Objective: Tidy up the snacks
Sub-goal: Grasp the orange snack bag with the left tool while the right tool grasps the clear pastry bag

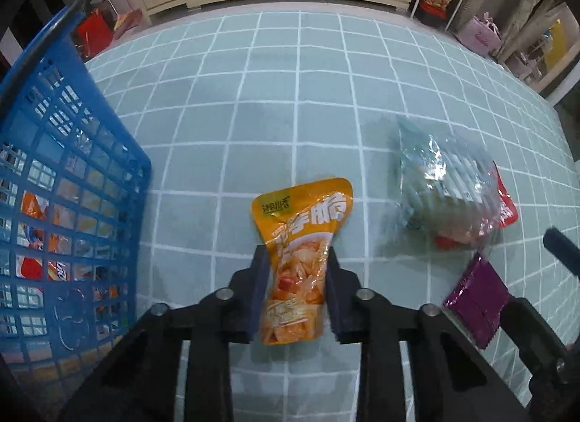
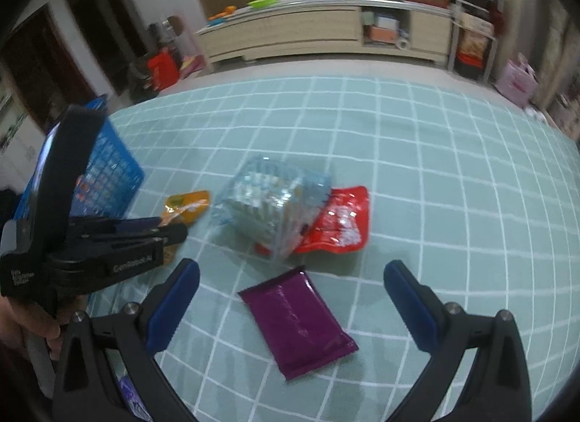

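Snacks lie on the checked cloth (image 1: 290,95). Left gripper (image 1: 295,259) is squeezed tight on the orange bag (image 1: 301,240), whose long side points forward; the blue basket (image 1: 72,168) is just to its left. Right gripper (image 2: 290,277) is wide open and holds nothing, with the purple pack (image 2: 297,324) lying slanted between its fingers. Only the right view shows the red bag (image 2: 340,222) clearly.

Dim, bluish indoor light in both views. Fisheye bending curves the grid cloth (image 1: 290,103) and darkens the corners. The clear pack (image 2: 270,201) and red pouch (image 2: 340,222) show glare. The right view is softly blurred; shadows are faint and soft.
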A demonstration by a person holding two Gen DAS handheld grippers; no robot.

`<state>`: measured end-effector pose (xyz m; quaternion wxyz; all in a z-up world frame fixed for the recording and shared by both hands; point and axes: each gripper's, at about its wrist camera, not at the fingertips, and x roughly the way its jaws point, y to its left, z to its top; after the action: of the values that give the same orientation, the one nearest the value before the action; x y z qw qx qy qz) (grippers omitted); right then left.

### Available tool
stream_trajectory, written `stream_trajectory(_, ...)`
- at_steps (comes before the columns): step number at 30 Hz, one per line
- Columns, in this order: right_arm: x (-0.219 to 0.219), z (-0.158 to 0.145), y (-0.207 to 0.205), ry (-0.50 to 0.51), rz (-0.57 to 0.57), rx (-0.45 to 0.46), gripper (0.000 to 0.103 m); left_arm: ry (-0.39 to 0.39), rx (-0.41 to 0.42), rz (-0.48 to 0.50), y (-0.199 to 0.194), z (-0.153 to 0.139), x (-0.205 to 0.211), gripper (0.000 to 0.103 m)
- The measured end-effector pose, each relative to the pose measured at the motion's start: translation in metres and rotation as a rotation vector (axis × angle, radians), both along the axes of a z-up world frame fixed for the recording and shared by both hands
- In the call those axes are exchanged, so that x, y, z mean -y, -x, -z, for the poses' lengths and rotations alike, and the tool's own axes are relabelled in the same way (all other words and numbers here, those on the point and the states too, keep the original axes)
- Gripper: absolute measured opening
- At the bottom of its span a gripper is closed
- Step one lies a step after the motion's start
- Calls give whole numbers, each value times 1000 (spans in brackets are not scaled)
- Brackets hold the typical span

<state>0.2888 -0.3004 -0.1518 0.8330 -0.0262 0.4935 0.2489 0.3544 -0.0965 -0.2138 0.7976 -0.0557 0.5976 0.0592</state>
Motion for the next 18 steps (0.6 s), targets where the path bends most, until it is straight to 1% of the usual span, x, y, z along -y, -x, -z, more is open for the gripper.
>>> stream_trajectory(3, -10, -6, 0, 58, -79, 44, 103, 42, 14, 29, 12, -6, 9, 21)
stream_trajectory(6, -21, -5, -8, 78, -152, 35, 103, 64, 34, 43, 29, -9, 11, 20)
stream_trajectory(9, -31, -4, -21, 102, -205, 42, 98, 68, 52, 48, 38, -10, 1, 20)
stream_trajectory(11, -39, -5, -28, 115, -253, 55, 98, 72, 56, 51, 37, -16, 3, 20)
stream_trajectory(13, -47, -2, -34, 159, -306, 70, 98, 66, 63, 54, 30, -19, -6, 20)
stream_trajectory(15, -57, 4, -39, 196, -368, 73, 98, 62, 65, 50, 28, -20, -7, 20)
stream_trajectory(17, -65, 9, -45, 229, -404, 76, 98, 69, 64, 52, 26, -19, -7, 20)
stream_trajectory(18, -67, 10, -48, 230, -424, 66, 97, 70, 61, 59, 26, -20, -9, 20)
